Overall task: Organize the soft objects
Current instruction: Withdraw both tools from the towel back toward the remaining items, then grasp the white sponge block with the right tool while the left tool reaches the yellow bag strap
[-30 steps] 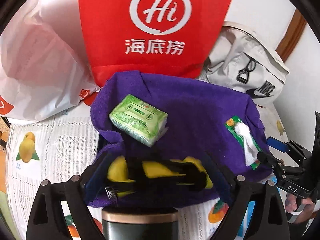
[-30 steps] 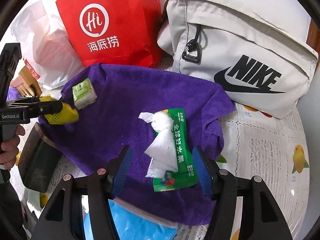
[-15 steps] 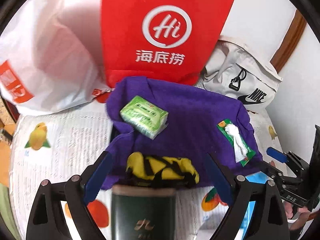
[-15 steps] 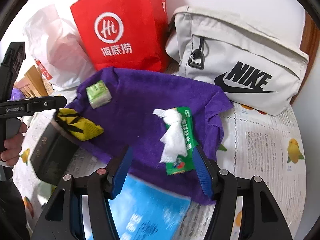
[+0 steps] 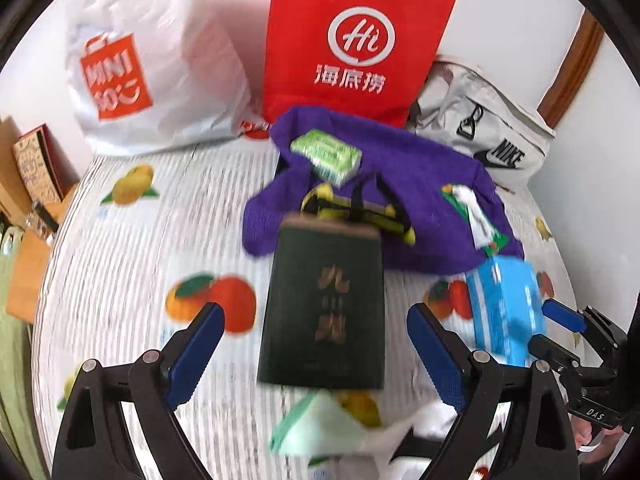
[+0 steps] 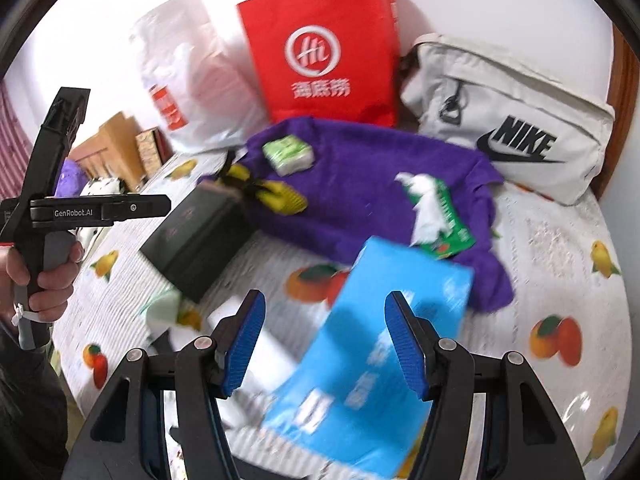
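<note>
Both tongs stood open and empty. The yellow pouch (image 5: 356, 212) lay on the purple towel (image 5: 420, 184), well ahead of the left tongs (image 5: 316, 356) — behind the dark box (image 5: 324, 308), long axis crosswise — the right tongs (image 6: 324, 344) farther off.

On the surface (image 5: 120, 240) before me a towel (image 5: 424, 184) lies in front of a paper bag (image 5: 352, 40), carrying a tissue pack (image 5: 326, 158), a pouch (image 5: 360, 216) and a wipes packet (image 5: 474, 216). A box (image 5: 324, 312) lies nearer me, a carton (image 6: 376, 360) to its right.
</note>
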